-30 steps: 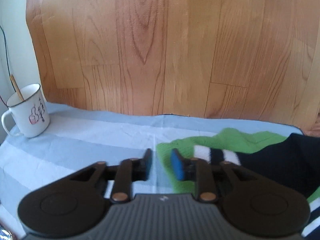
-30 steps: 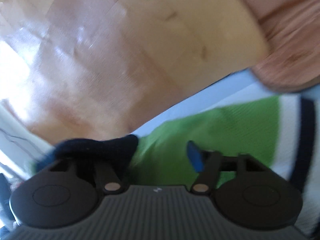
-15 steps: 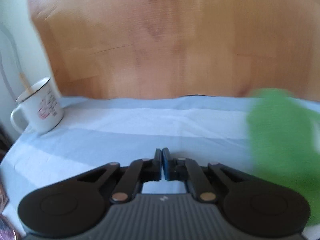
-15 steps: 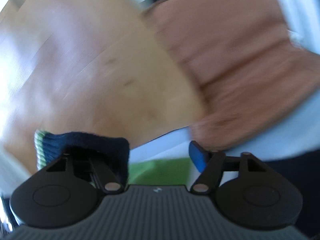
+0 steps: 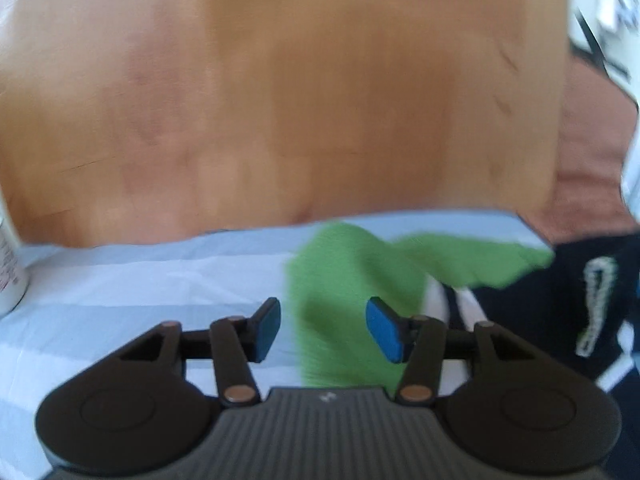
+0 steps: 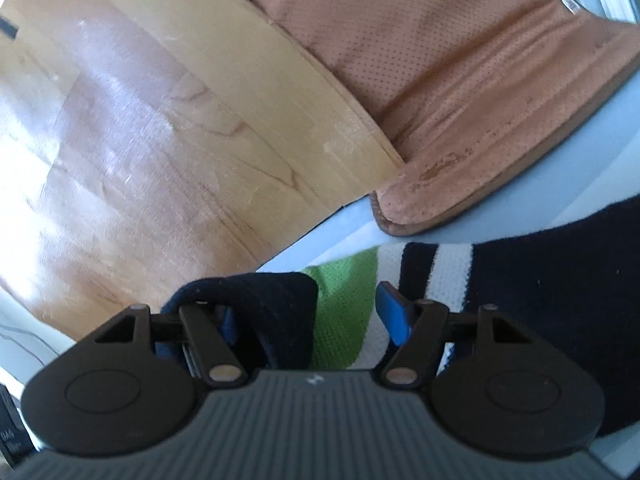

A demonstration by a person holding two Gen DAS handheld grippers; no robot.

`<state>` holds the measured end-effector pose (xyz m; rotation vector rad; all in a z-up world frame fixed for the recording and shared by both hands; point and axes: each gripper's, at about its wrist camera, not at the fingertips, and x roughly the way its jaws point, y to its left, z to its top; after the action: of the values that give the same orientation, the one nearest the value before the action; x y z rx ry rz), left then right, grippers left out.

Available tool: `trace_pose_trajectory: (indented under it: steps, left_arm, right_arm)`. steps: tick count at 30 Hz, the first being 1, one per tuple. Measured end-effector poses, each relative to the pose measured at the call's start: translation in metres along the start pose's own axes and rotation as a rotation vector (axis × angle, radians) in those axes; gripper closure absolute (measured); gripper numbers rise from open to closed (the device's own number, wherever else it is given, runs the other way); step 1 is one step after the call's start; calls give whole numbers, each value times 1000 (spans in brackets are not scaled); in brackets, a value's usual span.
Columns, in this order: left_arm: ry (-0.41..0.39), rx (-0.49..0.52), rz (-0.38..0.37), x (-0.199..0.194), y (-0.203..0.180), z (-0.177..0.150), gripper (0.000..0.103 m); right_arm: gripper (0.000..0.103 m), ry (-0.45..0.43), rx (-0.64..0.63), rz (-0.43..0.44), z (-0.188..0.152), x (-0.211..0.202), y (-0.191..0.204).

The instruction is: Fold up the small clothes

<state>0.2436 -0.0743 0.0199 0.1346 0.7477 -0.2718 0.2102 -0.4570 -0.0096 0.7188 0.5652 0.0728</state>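
Note:
A small knitted garment in green (image 5: 344, 280), white and navy (image 5: 560, 304) lies on a pale blue striped cloth (image 5: 140, 280). My left gripper (image 5: 326, 332) hovers over the green part. Its jaws are opening, and the fabric lies beneath the gap with neither pad pressing on it. In the right wrist view, a navy cuff (image 6: 272, 300) is draped over the left finger of my right gripper (image 6: 316, 320) and hides that pad. The right pad (image 6: 394, 318) stands bare over the green (image 6: 344, 304) and white stripes, so these jaws are wide apart and clamp nothing.
A white mug (image 5: 8, 272) stands at the far left edge of the cloth. Wood-grain boards (image 5: 280, 100) fill the background. A brown perforated cushion (image 6: 460, 80) rests beyond the cloth at the right, near the navy part of the garment.
My left gripper went from shut to open and swung right, back over the green fabric; the mug slid to the frame's left edge. The right view steadied, with the cuff still over its finger.

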Motion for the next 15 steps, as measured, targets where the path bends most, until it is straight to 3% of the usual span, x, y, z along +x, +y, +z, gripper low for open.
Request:
trace_pose_trajectory:
  steps: [2, 4, 7, 10, 15]
  left_arm:
    - [61, 45, 3, 13, -19, 1, 58]
    - [116, 74, 7, 28, -33, -2, 80]
    - [57, 117, 24, 31, -34, -7, 89]
    - [31, 13, 23, 21, -3, -5, 91]
    - [-40, -197, 58, -14, 75, -6, 93]
  right_arm:
    - [33, 1, -7, 15, 0, -5, 4]
    - [33, -2, 0, 25, 1, -5, 8]
    - [33, 0, -22, 39, 2, -6, 18]
    - [33, 12, -74, 89, 1, -6, 36]
    - [33, 47, -54, 261, -3, 1, 67]
